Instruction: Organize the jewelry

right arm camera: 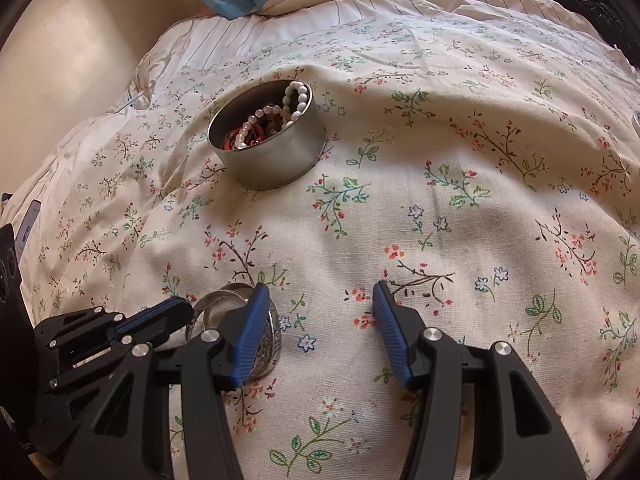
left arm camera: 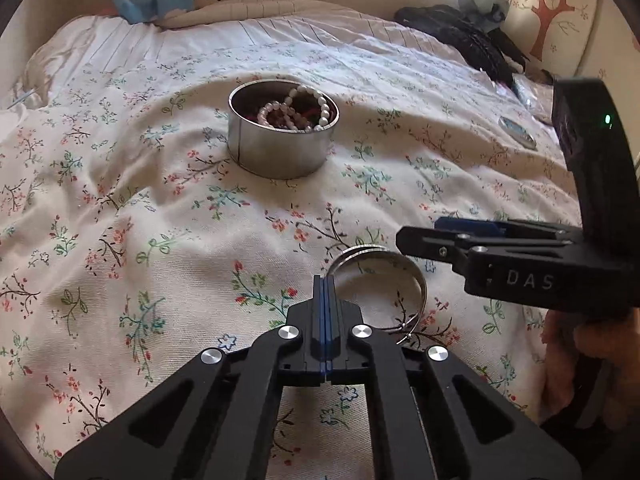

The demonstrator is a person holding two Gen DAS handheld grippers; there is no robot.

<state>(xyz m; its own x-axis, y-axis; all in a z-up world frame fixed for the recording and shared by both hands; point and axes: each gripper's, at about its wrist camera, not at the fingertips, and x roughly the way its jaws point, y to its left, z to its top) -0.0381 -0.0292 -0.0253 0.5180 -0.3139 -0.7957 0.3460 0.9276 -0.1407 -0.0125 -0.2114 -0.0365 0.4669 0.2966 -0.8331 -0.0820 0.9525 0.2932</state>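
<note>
Silver bangles (left arm camera: 384,280) lay on the floral bedspread (left arm camera: 160,220), near edge of the scene. Left hand-held gripper (left arm camera: 325,280) was clamped together on the rim of one bangle, likely an edge pinch because the thin band sat flat on soft fabric. Right hand-held gripper (right arm camera: 320,300) hovered just right of them, jaws apart, nothing between, probably standing by. Metal tin (left arm camera: 282,136) sat further back, well apart, already holding pearl bracelets (left arm camera: 298,108), so presumably the drop target.
</note>
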